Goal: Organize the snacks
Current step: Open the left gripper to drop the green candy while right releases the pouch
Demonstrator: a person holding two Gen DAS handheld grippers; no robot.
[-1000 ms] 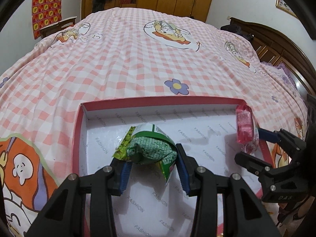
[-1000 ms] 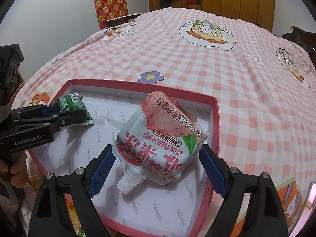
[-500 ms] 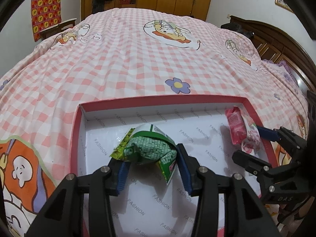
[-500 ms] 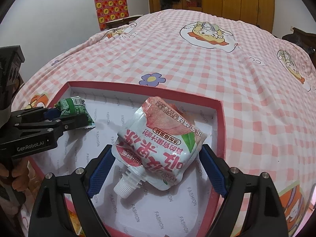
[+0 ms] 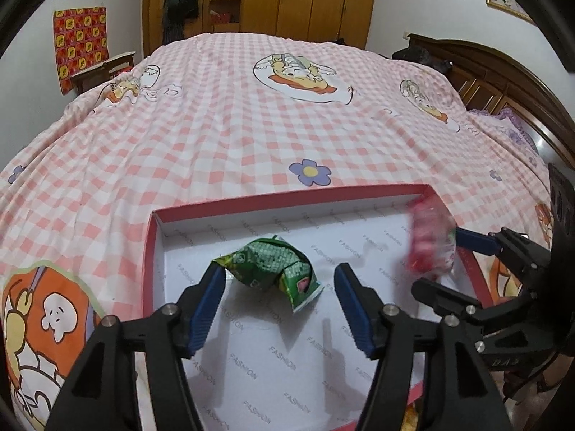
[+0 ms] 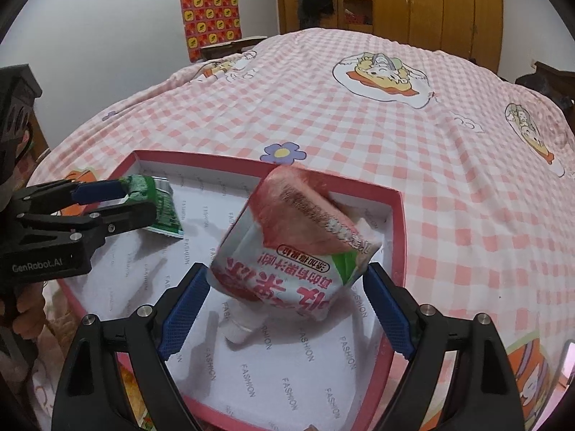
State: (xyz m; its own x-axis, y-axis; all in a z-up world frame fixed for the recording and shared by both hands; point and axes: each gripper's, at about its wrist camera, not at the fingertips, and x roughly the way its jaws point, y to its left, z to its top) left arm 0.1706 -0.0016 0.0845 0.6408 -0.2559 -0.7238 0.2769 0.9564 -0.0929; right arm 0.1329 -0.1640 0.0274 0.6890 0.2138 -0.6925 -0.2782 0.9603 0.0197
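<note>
A red-rimmed box (image 5: 287, 195) with a white "FASHION" lining lies on the bed; it also shows in the right wrist view (image 6: 397, 215). My left gripper (image 5: 279, 294) is open over the box, and the green snack packet (image 5: 276, 269) sits loose between its fingers, touching the left pad. My right gripper (image 6: 287, 301) is open; the pink-and-white spouted jelly pouch (image 6: 298, 248) is between its fingers, blurred and tilting free. In the left wrist view the pouch (image 5: 429, 240) is a blur at the box's right side.
The box sits near the front edge of a bed with a pink checked cartoon sheet (image 5: 251, 125). Wooden wardrobes (image 5: 287, 0) stand behind, and a dark headboard (image 5: 503, 82) at the right. A hand holds the left gripper handle (image 6: 21, 319).
Both grippers have opened. The green packet has dropped from the left fingers onto the box floor. The pink pouch has come loose from the right fingers and is moving.
</note>
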